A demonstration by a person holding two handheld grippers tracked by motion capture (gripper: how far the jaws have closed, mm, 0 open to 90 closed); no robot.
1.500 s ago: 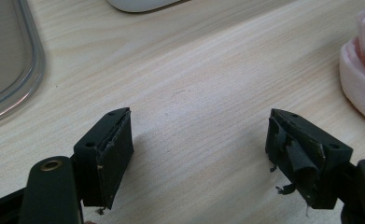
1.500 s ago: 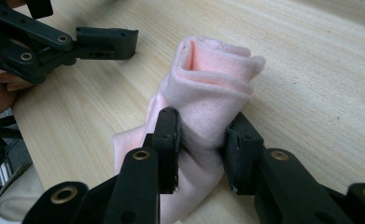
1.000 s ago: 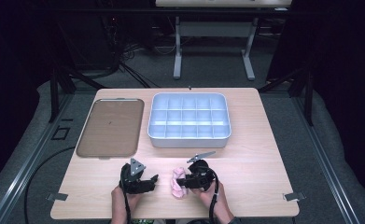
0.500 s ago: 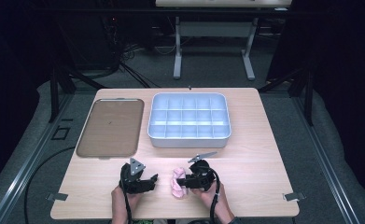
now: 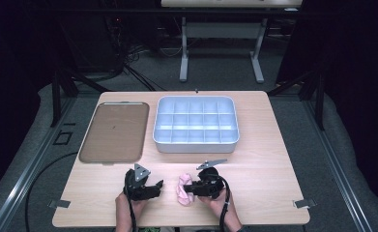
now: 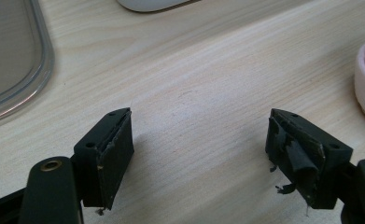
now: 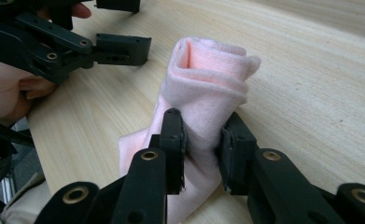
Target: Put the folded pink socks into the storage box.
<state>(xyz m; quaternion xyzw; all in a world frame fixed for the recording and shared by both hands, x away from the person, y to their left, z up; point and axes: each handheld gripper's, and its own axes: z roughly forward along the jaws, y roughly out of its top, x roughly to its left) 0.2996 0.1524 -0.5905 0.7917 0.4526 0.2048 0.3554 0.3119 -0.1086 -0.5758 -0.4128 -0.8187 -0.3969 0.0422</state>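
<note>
Here the right gripper (image 7: 202, 140) jaws, just closing, clamp the pink sock (image 7: 208, 79), which runs lengthwise straight away from them.

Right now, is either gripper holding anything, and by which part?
The right gripper pinches the rolled pink fabric sock around its middle, its jaws having just been closing. The left gripper stands open over bare wood, holding nothing.
</note>
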